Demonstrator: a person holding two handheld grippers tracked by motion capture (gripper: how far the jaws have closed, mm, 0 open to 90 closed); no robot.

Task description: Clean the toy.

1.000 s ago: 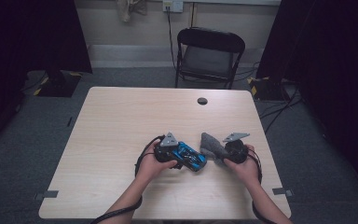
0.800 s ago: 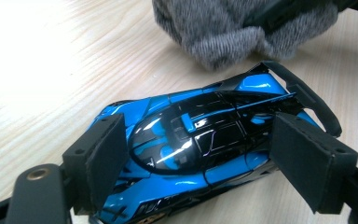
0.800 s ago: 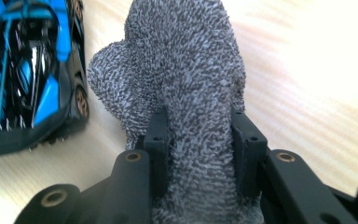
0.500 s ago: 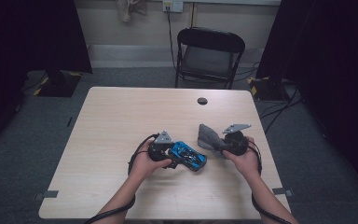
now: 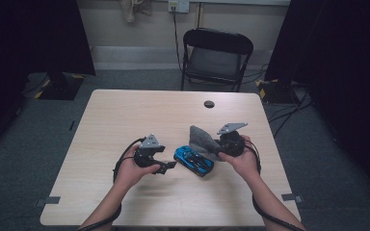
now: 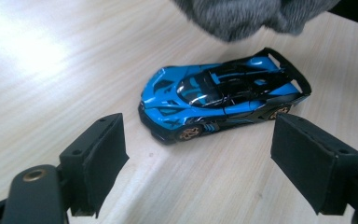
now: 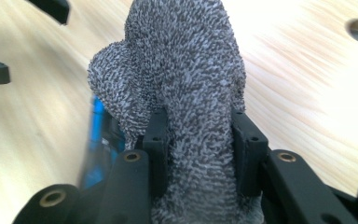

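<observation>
both hands have drawn apart; left gripper [image 6: 200, 172] gapes empty beside the blue toy car [image 6: 223, 99]; right gripper [image 7: 200, 154] clamps the grey cloth [image 7: 186, 84], which could nudge the car along the bench [image 5: 125, 115].

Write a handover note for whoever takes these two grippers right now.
Left gripper: open, nothing between its pads, backed just off the blue toy car.
Right gripper: shut on the grey cloth, held above the car's far side.
Car: on its wheels on the table, free of both grippers.
Done: car released, cloth in hand.
Left: probably wipe the car with the cloth; no wiping contact is visible yet.
</observation>
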